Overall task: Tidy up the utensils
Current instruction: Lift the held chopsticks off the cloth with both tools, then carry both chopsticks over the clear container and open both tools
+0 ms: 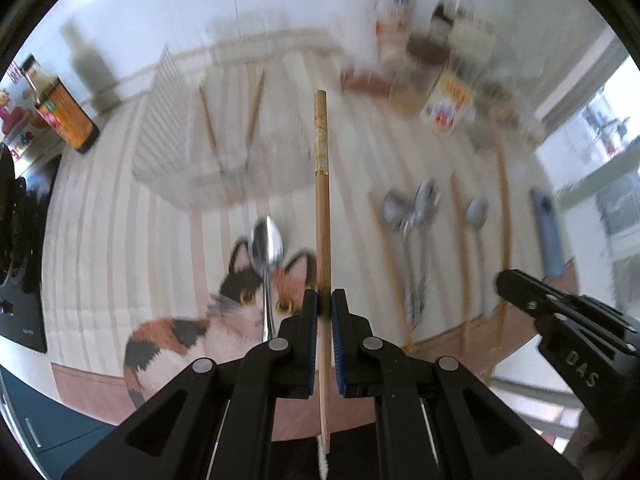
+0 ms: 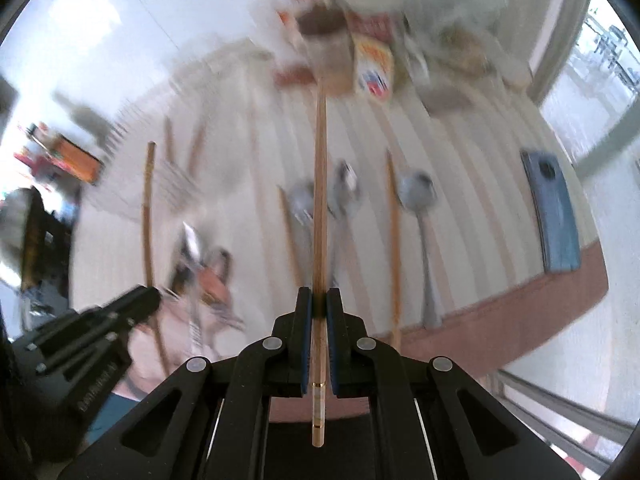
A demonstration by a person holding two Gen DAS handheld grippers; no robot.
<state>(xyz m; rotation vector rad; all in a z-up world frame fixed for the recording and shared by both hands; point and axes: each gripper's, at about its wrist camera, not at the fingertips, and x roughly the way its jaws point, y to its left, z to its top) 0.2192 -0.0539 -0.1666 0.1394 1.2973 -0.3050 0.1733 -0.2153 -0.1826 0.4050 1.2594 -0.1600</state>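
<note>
My left gripper (image 1: pixel 324 300) is clamped on a wooden chopstick (image 1: pixel 322 184), my right gripper (image 2: pixel 319 300) on another chopstick (image 2: pixel 320 200), both lifted above the striped mat (image 1: pixel 120 208). Next, I judge, carrying them to the wire rack (image 1: pixel 180 132) holding two chopsticks.

1. A striped tablecloth (image 1: pixel 120 216) with a calico cat print (image 1: pixel 224 312) is covering the table.
2. A dark sauce bottle (image 1: pixel 60 108) is standing at 10 o'clock.
3. Blurred jars and packets (image 1: pixel 440 60) are crowding at 1 o'clock.
4. A blue phone (image 2: pixel 554 216) is lying at 3 o'clock.
</note>
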